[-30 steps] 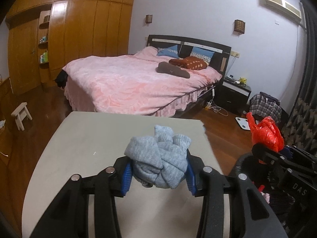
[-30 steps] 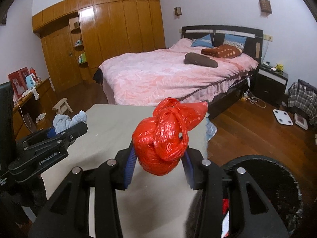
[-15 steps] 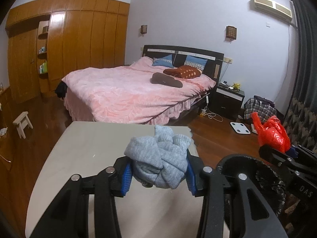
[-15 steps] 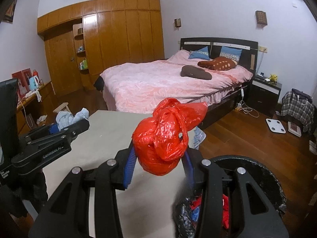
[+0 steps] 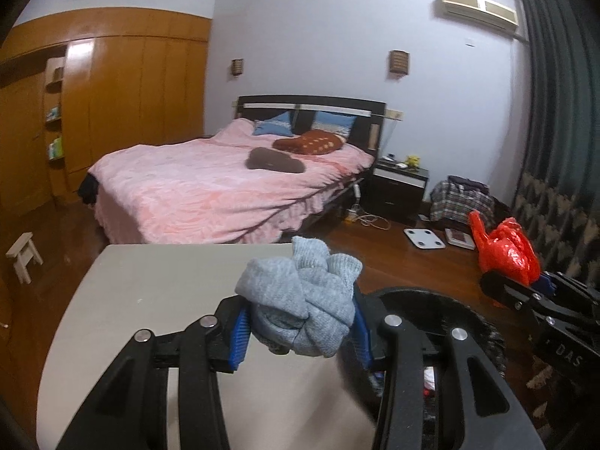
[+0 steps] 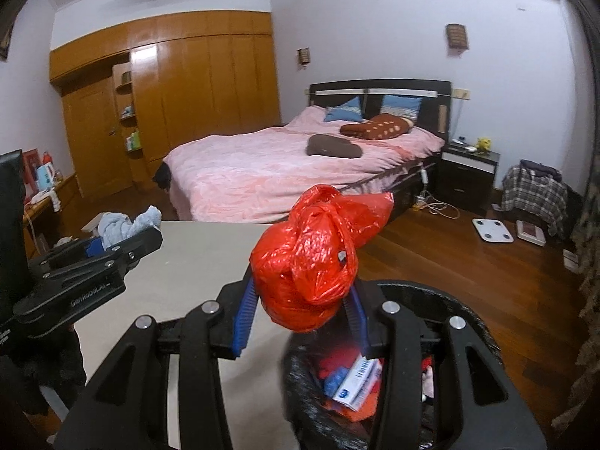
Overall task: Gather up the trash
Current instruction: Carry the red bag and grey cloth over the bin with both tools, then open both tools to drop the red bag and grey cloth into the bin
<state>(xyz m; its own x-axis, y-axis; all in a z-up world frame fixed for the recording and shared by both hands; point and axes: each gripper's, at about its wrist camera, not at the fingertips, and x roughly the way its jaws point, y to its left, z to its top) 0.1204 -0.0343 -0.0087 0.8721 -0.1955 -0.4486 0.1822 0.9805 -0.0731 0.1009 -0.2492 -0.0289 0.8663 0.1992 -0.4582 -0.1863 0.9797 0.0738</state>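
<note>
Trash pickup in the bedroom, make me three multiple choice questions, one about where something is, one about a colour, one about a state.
1. Where is the trash bin?
A. on the bed
B. on the floor beside the table, below the right gripper
C. on the nightstand

2. What colour is the plastic bag held by the right gripper?
A. red
B. green
C. white

3. What state is the left gripper in?
A. open and empty
B. lying on the table
C. closed on a grey knitted bundle

Answers:
1. B: the right wrist view shows the bin's dark rim on the wooden floor at the edge of the table.
2. A: the crumpled bag between the blue fingers is bright red.
3. C: the grey knitted bundle is pinched between its fingers.
</note>
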